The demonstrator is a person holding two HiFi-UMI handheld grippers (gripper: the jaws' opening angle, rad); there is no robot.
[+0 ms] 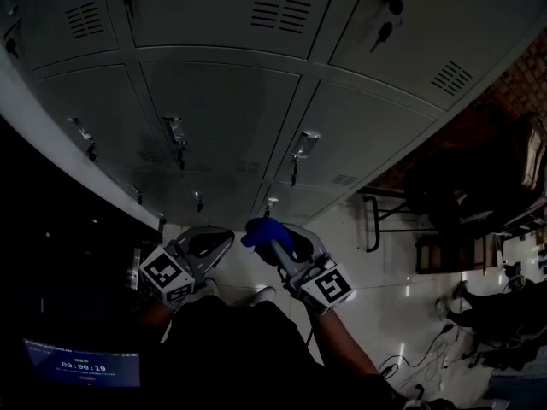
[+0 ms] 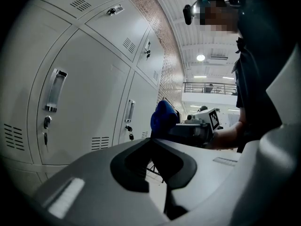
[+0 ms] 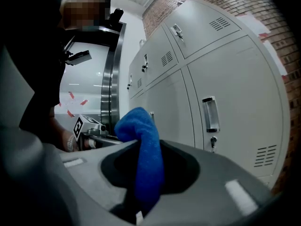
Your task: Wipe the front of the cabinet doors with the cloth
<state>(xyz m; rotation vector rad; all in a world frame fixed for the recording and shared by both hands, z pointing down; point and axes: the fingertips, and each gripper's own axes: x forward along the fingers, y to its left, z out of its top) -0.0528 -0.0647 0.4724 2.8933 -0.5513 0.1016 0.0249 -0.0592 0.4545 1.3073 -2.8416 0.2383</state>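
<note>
Right gripper (image 1: 275, 239): jaws clamped on a blue cloth (image 1: 267, 231). The cloth runs down between the jaws, and a rounded bunch of it stands out past the tips. In the right gripper view the cloth fills the middle of the gap, with dark recess on either side of it.

Left gripper (image 1: 224, 237): jaws closed tip to tip. The left gripper view shows only an open dark hollow behind the tips, with floor visible through it. It is carrying nothing.

The two grippers are held side by side and near each other, the left one just beside the cloth bunch. Both point at the cabinet doors (image 1: 218, 118).

The doors are grey metal, ahead of both sets of jaws. Each has a recessed handle (image 1: 305, 143) with a lock below it and a vent slot (image 1: 346, 179) in a lower corner. The cloth sits in front of the lowest row of doors. No view settles whether it touches a door face.

Beyond the right gripper, to its outer side, lie a pale tiled floor (image 1: 389, 259) and a brick wall (image 3: 263, 18).
</note>
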